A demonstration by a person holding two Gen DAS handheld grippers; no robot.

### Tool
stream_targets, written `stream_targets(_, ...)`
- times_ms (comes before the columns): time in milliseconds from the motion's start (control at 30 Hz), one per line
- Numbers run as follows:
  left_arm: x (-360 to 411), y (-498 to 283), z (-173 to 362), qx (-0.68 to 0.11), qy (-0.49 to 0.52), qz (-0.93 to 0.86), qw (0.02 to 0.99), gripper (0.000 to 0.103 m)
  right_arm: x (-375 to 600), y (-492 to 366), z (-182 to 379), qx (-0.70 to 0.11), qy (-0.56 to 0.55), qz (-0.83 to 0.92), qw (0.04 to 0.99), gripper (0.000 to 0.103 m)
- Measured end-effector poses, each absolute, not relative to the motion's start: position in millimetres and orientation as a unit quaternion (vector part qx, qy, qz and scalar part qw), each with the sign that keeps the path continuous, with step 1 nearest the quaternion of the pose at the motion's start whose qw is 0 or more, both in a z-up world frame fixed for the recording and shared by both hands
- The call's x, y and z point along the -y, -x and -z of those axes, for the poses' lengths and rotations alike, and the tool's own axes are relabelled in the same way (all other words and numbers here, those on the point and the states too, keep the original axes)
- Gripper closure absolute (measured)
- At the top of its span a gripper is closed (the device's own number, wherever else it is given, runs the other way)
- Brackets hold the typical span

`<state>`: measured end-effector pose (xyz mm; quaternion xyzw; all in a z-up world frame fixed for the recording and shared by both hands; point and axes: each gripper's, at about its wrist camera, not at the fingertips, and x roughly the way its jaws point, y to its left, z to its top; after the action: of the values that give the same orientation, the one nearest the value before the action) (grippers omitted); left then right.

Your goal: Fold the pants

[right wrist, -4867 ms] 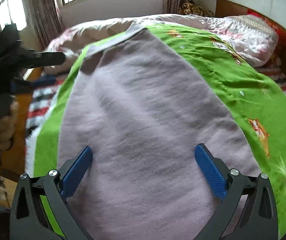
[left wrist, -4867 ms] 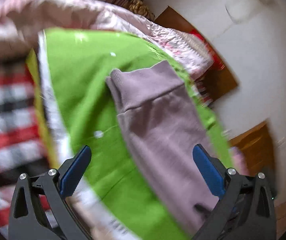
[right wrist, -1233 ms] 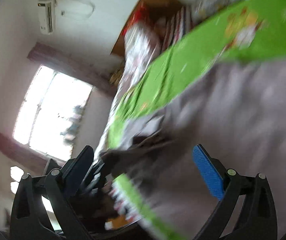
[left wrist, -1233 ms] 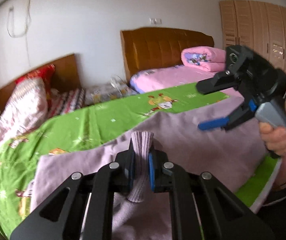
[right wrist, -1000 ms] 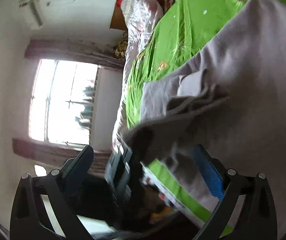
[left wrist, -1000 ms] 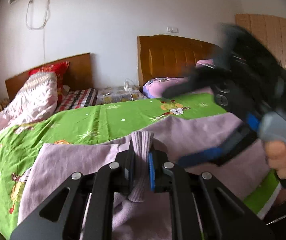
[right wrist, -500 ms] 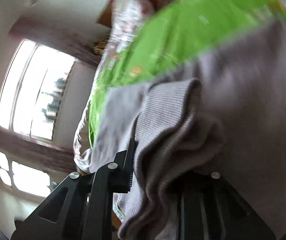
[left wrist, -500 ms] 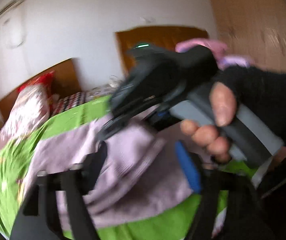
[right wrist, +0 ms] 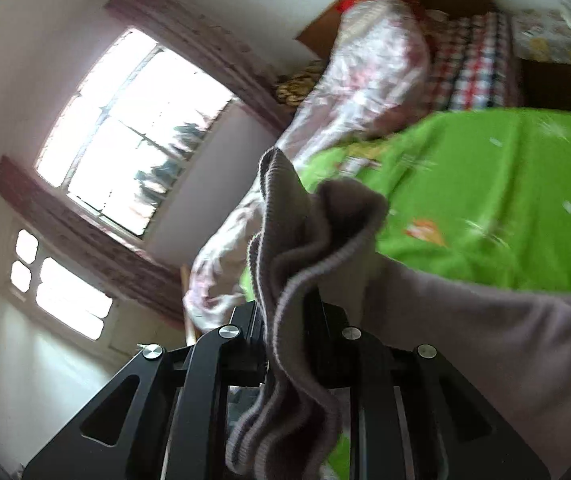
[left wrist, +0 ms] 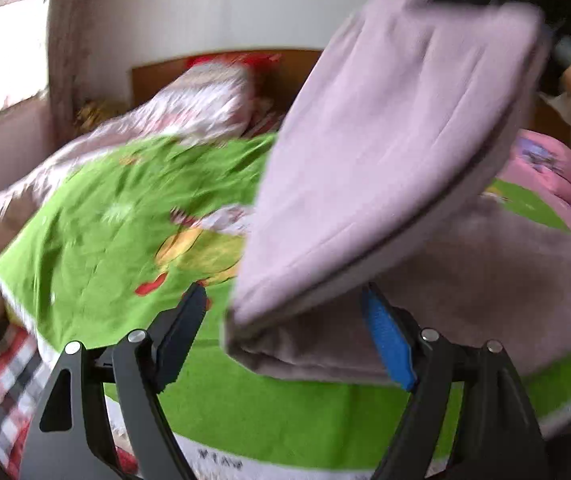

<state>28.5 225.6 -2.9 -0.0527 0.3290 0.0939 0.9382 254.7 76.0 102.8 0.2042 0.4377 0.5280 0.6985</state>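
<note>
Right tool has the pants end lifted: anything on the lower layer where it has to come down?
Nothing visible. The right tool grips the pants, and the layer below on the green blanket shows bare. The open left tool sits at its near edge.

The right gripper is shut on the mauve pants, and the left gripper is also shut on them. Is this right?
Only partly. In the left wrist view the left gripper is open, holding nothing; the right gripper is shut on the mauve pants.
</note>
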Motion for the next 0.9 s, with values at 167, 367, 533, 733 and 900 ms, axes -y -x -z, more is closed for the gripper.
stream_targets(167,-268.8,-26.5,23.0,-0.366,0.121,-0.146,0.911,0.016,-66.5,-242.5,-136.8,-0.39,-0.205,-0.542,0.716,0.086)
stream_targets(367,-273.4,-18.3,29.0,-0.37,0.095,-0.133,0.915,0.014,14.2,-240.8,-79.9,-0.391,-0.264,-0.476,0.743,0.089)
stream_targets(533,-271.7,-25.2,31.8,-0.375,0.079,-0.13,0.914,0.006,78.7,-228.5,41.5,-0.491,-0.297,-0.343,0.743,0.09)
stream_targets(733,-266.9,-33.9,30.3,-0.383,0.04,-0.127,0.914,0.006,91.8,-217.3,63.4,-0.487,-0.304,-0.324,0.752,0.09)
stream_targets(900,-243.7,-31.2,13.5,-0.37,-0.03,-0.135,0.919,0.007,104.8,-203.9,25.0,-0.441,-0.318,-0.341,0.767,0.091)
